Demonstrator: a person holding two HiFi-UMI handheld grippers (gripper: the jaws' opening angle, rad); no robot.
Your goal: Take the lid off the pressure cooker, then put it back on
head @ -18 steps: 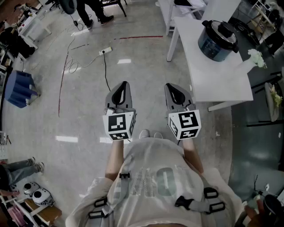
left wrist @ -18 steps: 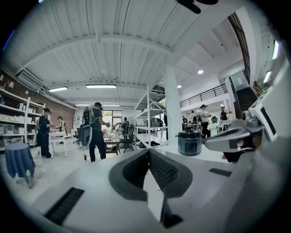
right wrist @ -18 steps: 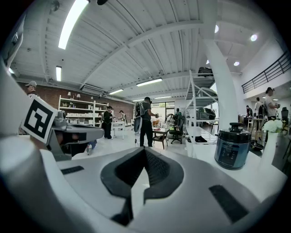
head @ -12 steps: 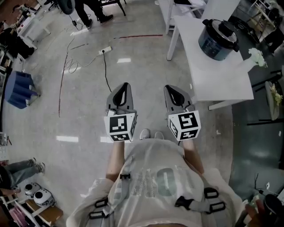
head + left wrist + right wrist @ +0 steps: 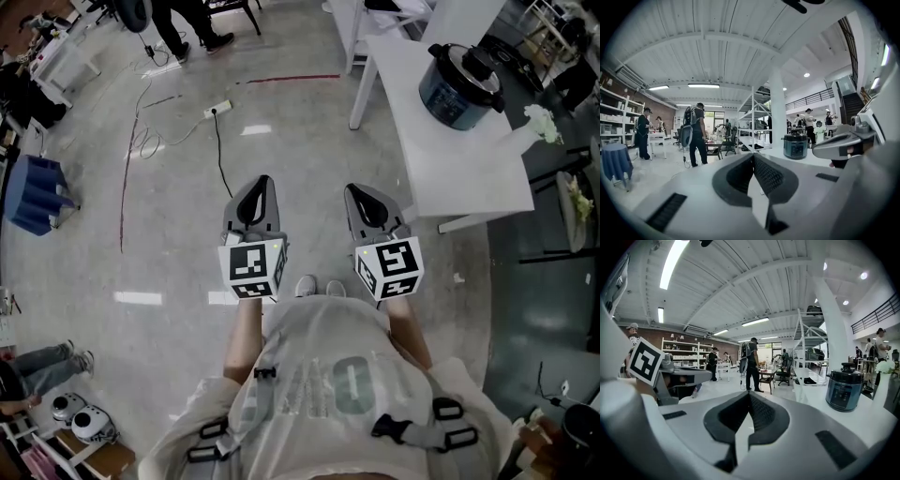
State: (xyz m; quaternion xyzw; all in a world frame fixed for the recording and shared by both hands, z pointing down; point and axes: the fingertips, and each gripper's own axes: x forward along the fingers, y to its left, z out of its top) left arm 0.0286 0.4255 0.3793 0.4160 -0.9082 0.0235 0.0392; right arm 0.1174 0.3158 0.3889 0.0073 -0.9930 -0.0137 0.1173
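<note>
The dark blue pressure cooker [image 5: 458,85] stands on a white table [image 5: 464,173] ahead to the right, its black lid [image 5: 469,67] on top. It also shows in the left gripper view as the cooker [image 5: 795,145] and in the right gripper view as the cooker [image 5: 843,388]. My left gripper [image 5: 257,186] is shut and empty, held in front of the person's waist. My right gripper [image 5: 362,193] is beside it, also shut and empty, well short of the table's near edge. Both grippers are far from the cooker.
A power strip [image 5: 218,109] and cables [image 5: 141,141] lie on the floor ahead left. A blue bin [image 5: 36,191] stands at the left. People [image 5: 178,23] stand further ahead. White flowers [image 5: 542,122] sit right of the cooker. Shelving [image 5: 753,122] rises behind the table.
Both grippers keep their place before the body. The view has shifted slightly, with floor items sliding a little left.
</note>
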